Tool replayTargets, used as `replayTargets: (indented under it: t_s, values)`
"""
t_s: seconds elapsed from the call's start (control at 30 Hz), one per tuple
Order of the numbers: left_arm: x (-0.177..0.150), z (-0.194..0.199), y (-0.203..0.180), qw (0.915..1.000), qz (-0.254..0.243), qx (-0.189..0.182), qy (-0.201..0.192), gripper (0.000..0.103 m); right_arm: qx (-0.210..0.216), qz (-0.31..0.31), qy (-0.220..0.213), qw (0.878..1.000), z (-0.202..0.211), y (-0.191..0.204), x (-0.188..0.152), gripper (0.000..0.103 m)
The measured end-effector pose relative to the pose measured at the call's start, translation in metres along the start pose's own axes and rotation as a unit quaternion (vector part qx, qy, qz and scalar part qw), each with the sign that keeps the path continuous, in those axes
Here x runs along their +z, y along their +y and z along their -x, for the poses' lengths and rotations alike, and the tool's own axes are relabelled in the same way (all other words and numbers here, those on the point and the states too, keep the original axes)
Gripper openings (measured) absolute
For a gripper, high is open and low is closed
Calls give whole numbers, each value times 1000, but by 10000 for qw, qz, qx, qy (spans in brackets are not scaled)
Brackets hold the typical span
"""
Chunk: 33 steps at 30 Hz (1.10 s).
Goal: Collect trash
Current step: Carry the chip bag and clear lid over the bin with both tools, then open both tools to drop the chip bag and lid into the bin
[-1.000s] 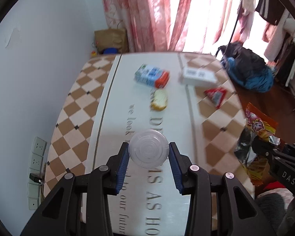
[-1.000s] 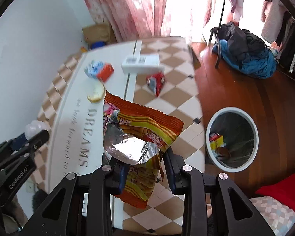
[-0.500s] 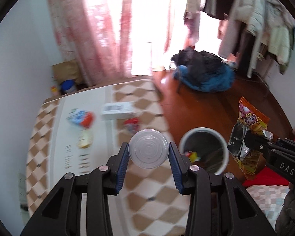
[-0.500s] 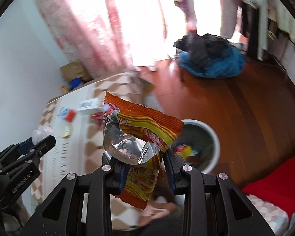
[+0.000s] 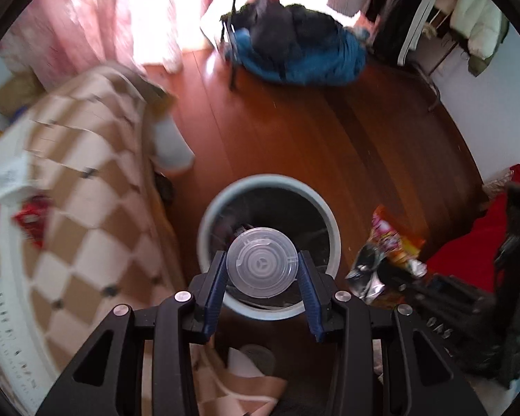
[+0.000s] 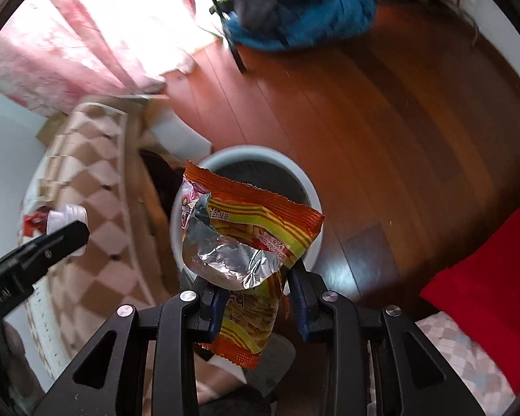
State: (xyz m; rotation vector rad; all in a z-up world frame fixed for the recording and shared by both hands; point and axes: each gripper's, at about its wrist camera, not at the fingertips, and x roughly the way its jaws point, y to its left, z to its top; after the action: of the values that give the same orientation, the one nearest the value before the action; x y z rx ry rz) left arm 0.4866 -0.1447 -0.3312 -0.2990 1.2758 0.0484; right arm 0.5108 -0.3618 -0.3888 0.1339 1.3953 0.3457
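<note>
Bin (image 5: 331, 222) contents hidden behind lid (image 5: 262, 262)

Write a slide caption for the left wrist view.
Left gripper holds a clear plastic lid above the open trash bin; the right gripper's snack wrapper waits alongside.

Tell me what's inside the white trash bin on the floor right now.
The trash bin shows a dark liner. Its contents can't be made out: the clear plastic lid in the left gripper and the orange snack wrapper in the right gripper cover most of the opening.

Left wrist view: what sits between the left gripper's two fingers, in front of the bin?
In the left wrist view, a clear plastic lid is clamped between the left gripper fingers, held over the open trash bin.
</note>
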Motion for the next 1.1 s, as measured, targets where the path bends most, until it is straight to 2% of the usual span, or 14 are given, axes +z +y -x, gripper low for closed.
replayTargets:
  t_s: [0.1,0.27,0.3,0.4,0.43,0.47,0.5,0.57,0.6,0.63,0.7,0.77,0.83,1.1]
  values:
    - [14,-35,-2,9991,30,-163,387,37,37,-189,254,9995,-37,-16,8,34]
    - [24,-71,4,9961,213,-177,834,38,68,-365,504,9980,-82,-28,22,36]
    - [24,-75,7,9955,277,-192,888,42,31,-383,580,9976,-91,-28,25,40]
    - [21,-80,13,9944,431,-193,944,72,16,-454,714,9964,-109,-32,34,52]
    - [20,-80,15,9942,476,-181,944,77,9,-466,744,9961,-113,-32,34,59]
    - [19,-80,19,9939,534,-156,947,77,21,-487,759,9959,-115,-33,34,60]
    - [18,-79,22,9937,591,-116,950,78,40,-497,763,9958,-116,-33,35,60]
    - [15,-76,27,9935,681,-24,915,83,119,-491,765,9958,-114,-32,35,74]
    - [13,-73,28,9936,692,34,891,93,139,-496,734,9960,-113,-31,36,77]
    - [10,-70,29,9940,677,116,852,96,139,-486,694,9963,-110,-30,35,80]
    - [5,-63,29,9949,591,319,759,96,75,-442,632,9970,-102,-28,34,83]
    - [-1,-57,29,9951,537,441,706,97,74,-394,576,9975,-94,-28,33,95]
    - [-6,-53,28,9951,475,567,658,97,-46,-312,540,9980,-86,-25,29,101]
    - [-28,-25,22,9943,162,997,344,100,-598,292,270,9974,-45,2,2,102]
